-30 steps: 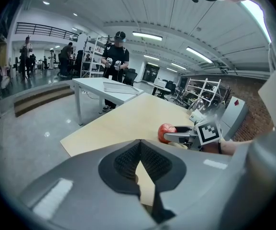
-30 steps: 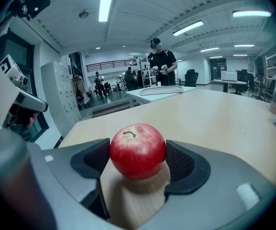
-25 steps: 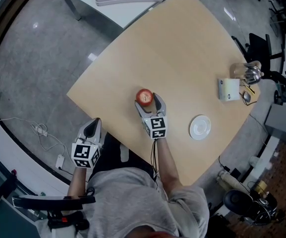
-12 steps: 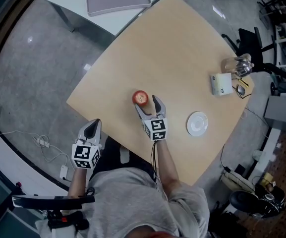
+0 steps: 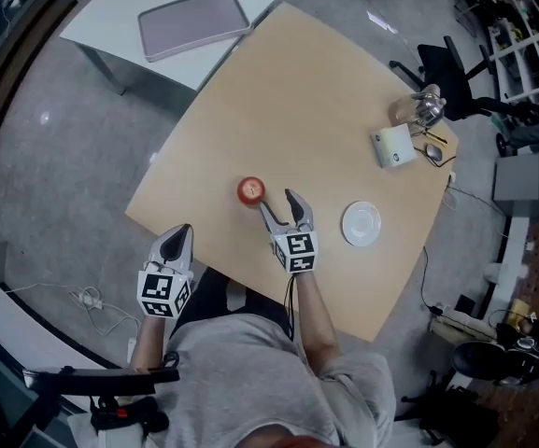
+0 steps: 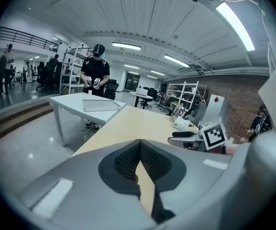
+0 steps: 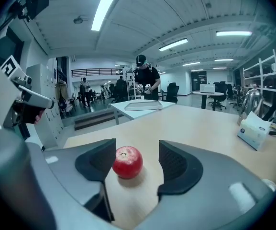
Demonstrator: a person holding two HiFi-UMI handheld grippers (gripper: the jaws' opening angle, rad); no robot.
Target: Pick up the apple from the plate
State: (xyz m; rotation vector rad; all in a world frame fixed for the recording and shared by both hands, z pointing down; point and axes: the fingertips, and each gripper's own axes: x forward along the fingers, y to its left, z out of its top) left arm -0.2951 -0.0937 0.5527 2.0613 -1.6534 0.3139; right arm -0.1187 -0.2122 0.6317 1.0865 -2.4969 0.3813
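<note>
Pale wood table below: the right gripper (image 5: 278,205) has its jaws apart but closing, pads pressing nothing. The apple (image 5: 250,190) sits just ahead-left of the tips, near the table's front edge (the plate (image 5: 361,223) lies empty, rightward). The left gripper (image 5: 177,241), jaws together, hangs farther off that edge.

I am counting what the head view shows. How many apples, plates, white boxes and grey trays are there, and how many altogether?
Apple: 1
Plate: 1
White box: 1
Grey tray: 1
Total: 4
</note>
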